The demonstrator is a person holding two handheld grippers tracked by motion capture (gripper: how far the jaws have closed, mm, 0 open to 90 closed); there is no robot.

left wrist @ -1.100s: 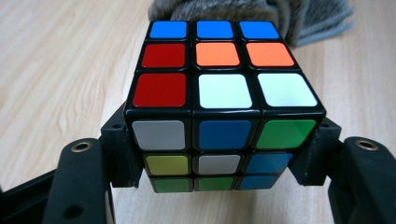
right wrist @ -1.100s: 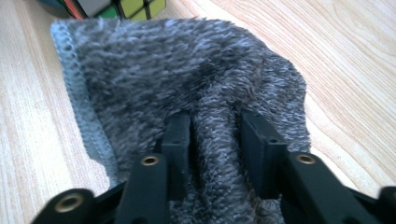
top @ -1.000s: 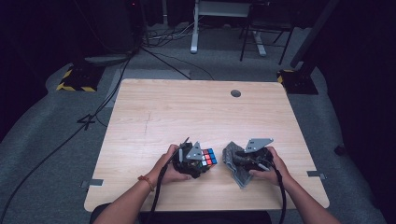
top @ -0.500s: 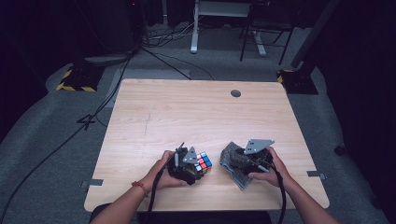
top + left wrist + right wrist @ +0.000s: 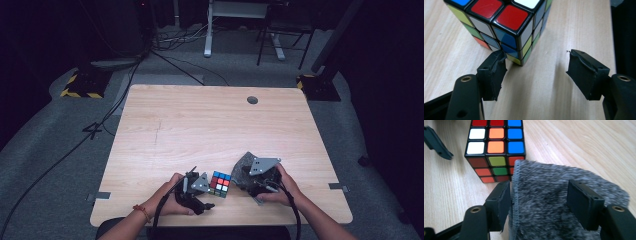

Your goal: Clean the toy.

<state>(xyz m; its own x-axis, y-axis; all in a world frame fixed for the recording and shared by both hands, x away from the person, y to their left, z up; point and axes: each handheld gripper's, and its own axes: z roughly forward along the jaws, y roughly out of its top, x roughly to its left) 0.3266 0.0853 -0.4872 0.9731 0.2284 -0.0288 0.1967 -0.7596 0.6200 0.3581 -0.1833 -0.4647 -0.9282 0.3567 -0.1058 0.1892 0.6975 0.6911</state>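
Observation:
A colour-scrambled puzzle cube stands on the wooden table near its front edge. My left gripper sits just left of the cube. Its jaws have just been closing, with nothing between them, and its left fingertip is at the cube's lower corner. My right gripper is to the cube's right. Its jaws have just been opening, and a grey fuzzy cloth lies loosely between them, its edge next to the cube.
A round cable hole lies in the table's far right part. The front edge runs just behind both hands. Cables, yellow-black feet and a desk frame occupy the dark floor beyond.
The cube and my left hand have shifted toward the front edge. The left jaws stood against the cube before and are now spread beside it. The right gripper has edged left with the cloth.

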